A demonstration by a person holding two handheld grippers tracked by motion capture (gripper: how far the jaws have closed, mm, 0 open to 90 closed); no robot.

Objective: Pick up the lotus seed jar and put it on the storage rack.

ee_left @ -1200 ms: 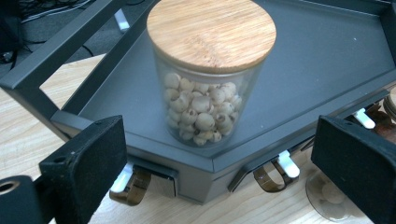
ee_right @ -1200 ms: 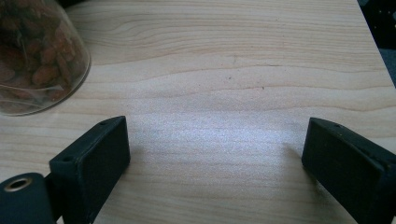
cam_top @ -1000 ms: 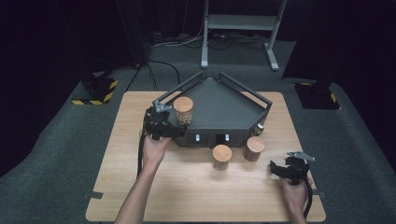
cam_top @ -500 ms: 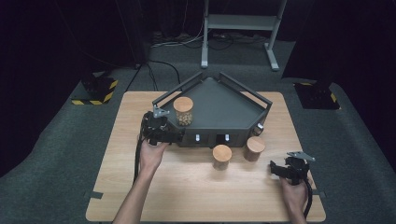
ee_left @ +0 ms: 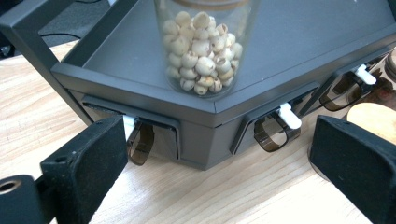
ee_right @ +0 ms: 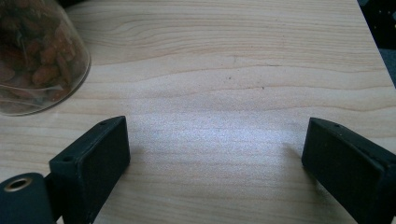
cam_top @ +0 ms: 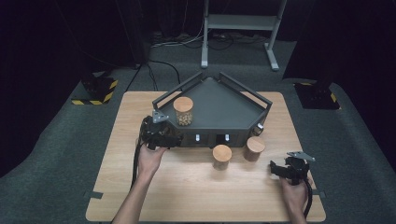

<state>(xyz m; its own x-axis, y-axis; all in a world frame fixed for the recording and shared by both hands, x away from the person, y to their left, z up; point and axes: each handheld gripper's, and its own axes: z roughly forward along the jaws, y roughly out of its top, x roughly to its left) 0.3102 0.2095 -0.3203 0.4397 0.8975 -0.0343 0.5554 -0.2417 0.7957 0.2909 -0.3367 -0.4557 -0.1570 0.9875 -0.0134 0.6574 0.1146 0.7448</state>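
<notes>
A glass jar of pale round seeds [cam_top: 183, 111] with a wooden lid stands on the dark grey five-sided tray [cam_top: 224, 105], near its left front corner. In the left gripper view the same jar [ee_left: 204, 44] rises just beyond the tray's front wall. My left gripper [cam_top: 173, 140] is open at the tray's left front, jaws wide with nothing between them [ee_left: 219, 161]. Two more wooden-lidded jars [cam_top: 222, 156] [cam_top: 255, 148] stand on the table before the tray. My right gripper [cam_top: 273, 169] rests open at the table's right front [ee_right: 215, 158], near a jar of brown nuts [ee_right: 37, 56].
The tray's front wall carries small drawers with white knobs [ee_left: 289, 116] and brown translucent loops. The wooden table [cam_top: 140, 196] has bare room at its left and front. A metal stand [cam_top: 243, 23] and black-yellow floor blocks [cam_top: 95, 91] lie beyond the table.
My left gripper has drawn back slightly from the seed jar, toward the tray's left front corner. The right gripper has stayed put.
</notes>
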